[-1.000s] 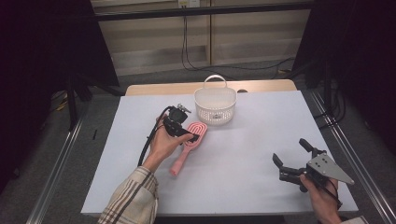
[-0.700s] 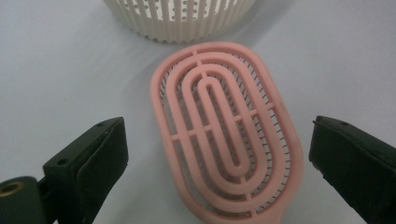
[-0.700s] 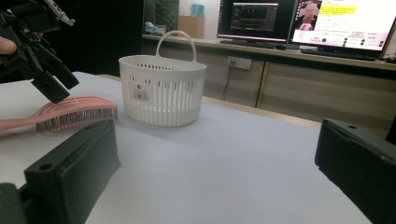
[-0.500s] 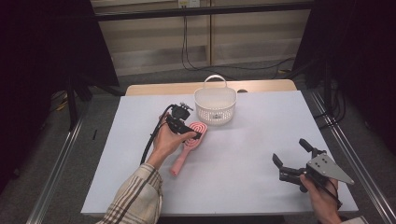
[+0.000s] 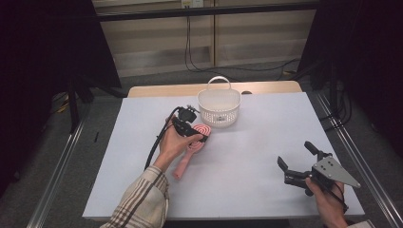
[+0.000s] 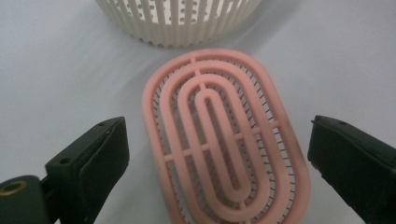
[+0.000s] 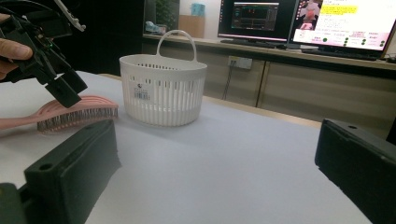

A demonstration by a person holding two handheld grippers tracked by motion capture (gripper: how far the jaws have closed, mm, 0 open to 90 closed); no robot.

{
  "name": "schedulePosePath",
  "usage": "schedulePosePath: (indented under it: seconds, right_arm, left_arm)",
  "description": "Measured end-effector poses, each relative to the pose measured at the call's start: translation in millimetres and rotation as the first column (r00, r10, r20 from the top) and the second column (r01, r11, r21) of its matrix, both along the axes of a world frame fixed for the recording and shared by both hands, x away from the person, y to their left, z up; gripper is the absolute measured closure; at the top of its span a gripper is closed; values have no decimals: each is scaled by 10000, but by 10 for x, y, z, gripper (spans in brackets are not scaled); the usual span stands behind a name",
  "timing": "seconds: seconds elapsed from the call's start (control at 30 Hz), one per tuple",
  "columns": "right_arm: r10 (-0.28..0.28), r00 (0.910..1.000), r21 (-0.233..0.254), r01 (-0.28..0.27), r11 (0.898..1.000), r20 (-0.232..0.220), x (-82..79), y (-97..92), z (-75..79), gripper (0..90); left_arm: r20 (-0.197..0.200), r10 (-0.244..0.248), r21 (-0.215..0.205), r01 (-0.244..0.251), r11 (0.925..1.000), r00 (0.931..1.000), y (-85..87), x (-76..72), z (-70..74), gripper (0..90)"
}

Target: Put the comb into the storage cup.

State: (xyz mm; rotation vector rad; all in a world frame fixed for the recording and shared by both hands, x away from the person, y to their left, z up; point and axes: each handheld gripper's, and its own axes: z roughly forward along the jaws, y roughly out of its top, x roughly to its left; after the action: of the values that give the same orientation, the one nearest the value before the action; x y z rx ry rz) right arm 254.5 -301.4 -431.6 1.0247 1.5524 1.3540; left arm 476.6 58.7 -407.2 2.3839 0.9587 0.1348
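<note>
The left gripper (image 5: 196,134) is held over the head of the pink hairbrush (image 5: 192,148), with its jaws spread wide and one jaw standing off each long side of the head. No contact is seen in the left gripper view. The brush lies on the white table (image 5: 247,156), bristles down, just beside the white basket (image 5: 219,108) and apart from it.

The step in hand is judged to be a grasp of the brush head. It is best done by lowering the jaws until they flank the rim, centring the head between them, and only then closing. The pads should be set against the solid outer rim (image 6: 150,135), not the open slots.

The head is an elongated oval of smooth pink plastic, formed as concentric loops joined by thin cross ribs, with fine dark bristles (image 7: 77,119) beneath. The basket is rigid plastic with vertical slats and a hoop handle.

The right gripper (image 5: 299,161) is held low near the table's right front corner, jaws wide apart and empty.
</note>
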Motion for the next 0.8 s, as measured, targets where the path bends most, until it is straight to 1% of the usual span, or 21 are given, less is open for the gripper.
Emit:
schedulePosePath:
  seconds: [0.03,0.1,0.13,0.23,0.27,0.3,0.37,0.43,0.47,0.5,0.57,0.6,0.63,0.67,0.73,0.77,0.8]
  right_arm:
    - [0,10000,2,0,10000,0,0,0,0,0]
    - [2,10000,-1,-2,10000,-6,0,0,0,0]
    - [-1,10000,7,1,10000,-15,0,1,-1,0]
    - [7,10000,-6,-7,10000,-20,0,3,-1,0]
    - [13,10000,1,-13,10000,-22,0,2,-1,0]
    - [5,10000,14,-5,10000,-29,0,3,-2,0]
    - [4,10000,27,-4,10000,-36,0,1,-2,0]
    - [6,10000,16,-6,10000,-35,1,2,-2,0]
    - [24,10000,20,-23,10000,-31,3,2,-3,0]
    - [31,10000,15,-31,10000,-31,4,3,-3,0]
    - [19,10000,-9,-19,10000,-45,4,3,-4,0]
    - [18,10000,-5,-18,10000,-31,4,3,-4,0]
    - [42,10000,7,-42,10000,-36,2,4,-3,0]
    - [24,10000,3,-24,10000,-40,0,4,-3,0]
    - [34,10000,28,-34,10000,-38,1,3,-3,0]
    - [21,10000,15,-21,10000,-39,2,0,-4,0]
    - [39,10000,19,-39,10000,-46,5,0,-4,0]
  left_arm:
    - [45,-10,10,10,10000,10000,-5,-4,2,56]
    - [3,-230,164,230,9996,9997,-11,-2,-3,56]
    - [-59,-206,114,206,9997,9998,-13,0,-10,56]
    - [-154,-148,149,150,9998,9998,-11,15,-32,56]
    - [-152,15,67,-14,10000,9999,-14,19,-48,56]
    - [-222,27,92,-25,10000,9998,-7,29,-53,56]
    - [-313,-58,127,62,9999,9995,-1,42,-68,51]
    - [-323,-56,259,65,9996,9995,-25,29,-79,50]
    - [-260,-118,368,127,9992,9996,-47,17,-87,50]
    - [-320,-190,391,202,9990,9993,-65,9,-91,50]
    - [-257,-114,274,121,9995,9996,-79,13,-103,53]
    - [-268,-124,323,133,9994,9996,-78,25,-111,56]
    - [-354,-18,286,28,9996,9994,-80,32,-128,56]
    - [-444,-31,286,44,9996,9990,-78,40,-142,57]
    - [-492,-41,402,61,9992,9988,-72,48,-158,57]
    - [-517,26,383,-6,9993,9987,-77,45,-169,57]
    - [-525,-61,493,87,9987,9986,-77,48,-172,55]
